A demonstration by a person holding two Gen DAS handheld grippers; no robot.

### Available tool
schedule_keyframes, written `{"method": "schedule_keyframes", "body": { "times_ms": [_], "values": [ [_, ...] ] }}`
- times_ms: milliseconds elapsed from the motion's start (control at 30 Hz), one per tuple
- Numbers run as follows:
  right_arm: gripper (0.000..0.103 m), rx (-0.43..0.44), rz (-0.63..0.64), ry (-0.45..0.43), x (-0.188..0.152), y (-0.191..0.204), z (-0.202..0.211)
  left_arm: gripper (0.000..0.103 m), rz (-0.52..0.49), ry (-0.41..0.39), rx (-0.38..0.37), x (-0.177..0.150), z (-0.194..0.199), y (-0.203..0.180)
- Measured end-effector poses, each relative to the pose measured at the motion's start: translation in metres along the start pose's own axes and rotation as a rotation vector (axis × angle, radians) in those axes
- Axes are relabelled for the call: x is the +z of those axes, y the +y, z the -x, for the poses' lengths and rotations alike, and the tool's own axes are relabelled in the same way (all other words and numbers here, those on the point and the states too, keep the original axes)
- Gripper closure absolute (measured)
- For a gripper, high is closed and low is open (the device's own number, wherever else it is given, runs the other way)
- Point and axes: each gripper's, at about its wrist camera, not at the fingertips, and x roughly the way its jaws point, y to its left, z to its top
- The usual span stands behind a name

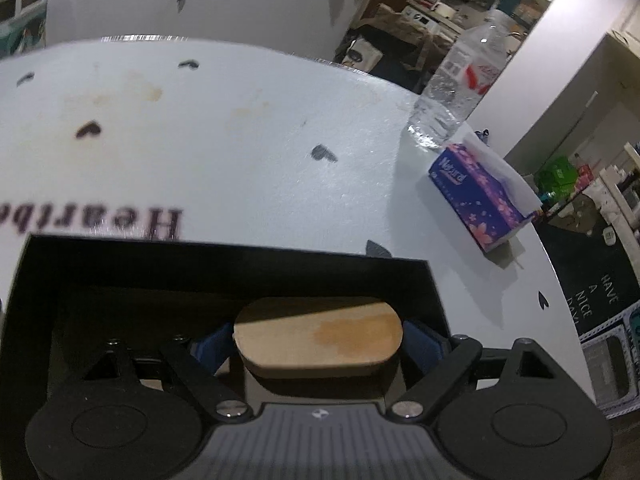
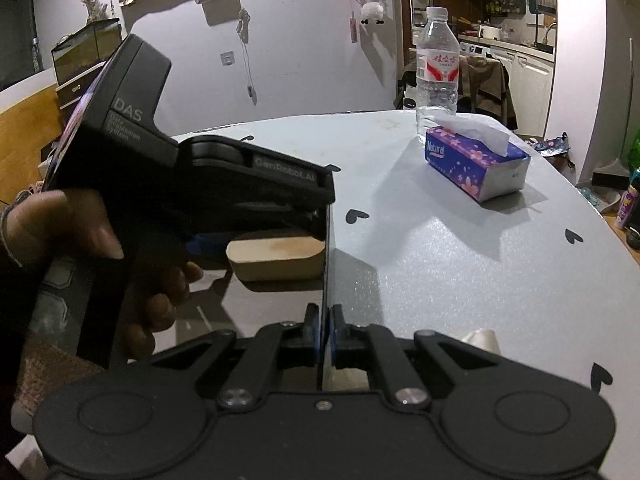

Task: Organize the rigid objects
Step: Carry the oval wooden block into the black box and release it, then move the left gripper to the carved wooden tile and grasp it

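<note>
One wooden oval block, one black box, one water bottle, one tissue pack, two claws, left claw, right claw, one worktop.

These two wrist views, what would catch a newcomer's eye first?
Most striking is the tan, rounded oblong wooden block between the left tool's blue pads, down inside an open black box. The right tool is shut on that box's thin right wall. Farther back on the white heart-printed table lies a purple floral tissue pack, with a clear plastic water bottle behind it.
</note>
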Motion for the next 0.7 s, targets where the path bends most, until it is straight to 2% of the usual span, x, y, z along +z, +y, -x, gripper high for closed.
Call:
{"method": "schedule_keyframes", "body": {
  "times_ms": [267, 500, 700],
  "values": [
    [0.098, -0.011, -0.019, 0.004, 0.001, 0.0, -0.001, 0.003, -0.014, -0.033, -0.043, -0.005, 0.016, 0.003],
    [0.098, -0.002, -0.033, 0.003, 0.0, -0.002, 0.0, 0.0, -0.064, -0.15, -0.081, -0.026, 0.076, 0.007],
    [0.098, -0.015, -0.033, 0.006, 0.001, 0.0, -0.001, 0.0, -0.094, -0.251, -0.038, -0.053, 0.126, 0.031]
  ]
}}
